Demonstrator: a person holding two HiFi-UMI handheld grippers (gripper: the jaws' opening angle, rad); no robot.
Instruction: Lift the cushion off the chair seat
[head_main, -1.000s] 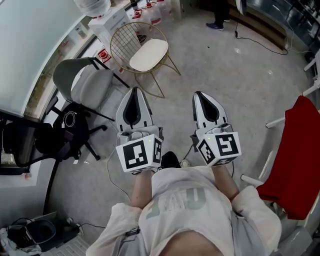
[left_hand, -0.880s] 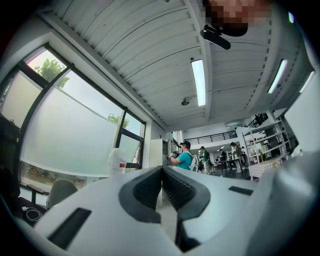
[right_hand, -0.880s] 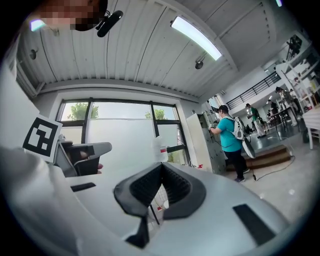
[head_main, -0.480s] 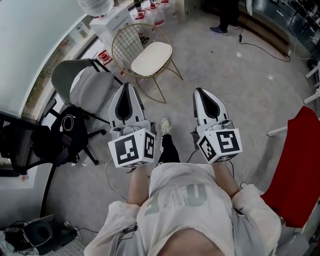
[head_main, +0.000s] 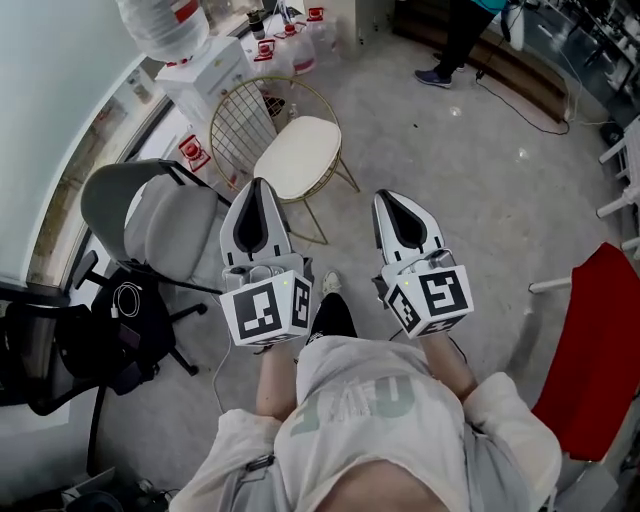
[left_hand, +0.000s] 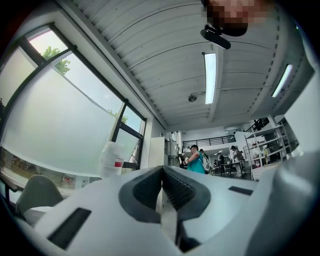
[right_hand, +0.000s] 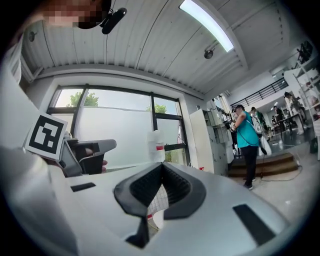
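A cream cushion (head_main: 297, 157) lies on the seat of a gold wire chair (head_main: 238, 122), seen beyond both grippers in the head view. My left gripper (head_main: 258, 185) is held out in the air, its tip just short of the cushion's near edge in the picture; its jaws meet and hold nothing (left_hand: 161, 167). My right gripper (head_main: 391, 198) is level beside it, to the right of the chair, also shut and empty (right_hand: 161, 165). Through the gap below the right jaws a bit of the wire chair (right_hand: 157, 201) shows. Neither gripper touches chair or cushion.
A grey office chair (head_main: 168, 226) and a black chair with a bag (head_main: 112, 332) stand left of me. A water dispenser with its bottle (head_main: 160, 25) sits behind the gold chair. A red chair (head_main: 598, 350) is at right. A person in teal (right_hand: 245, 140) stands further off.
I have stepped forward toward the gold chair, which now sits lower and nearer in the head view. Both grippers came along with me, still shut and side by side.
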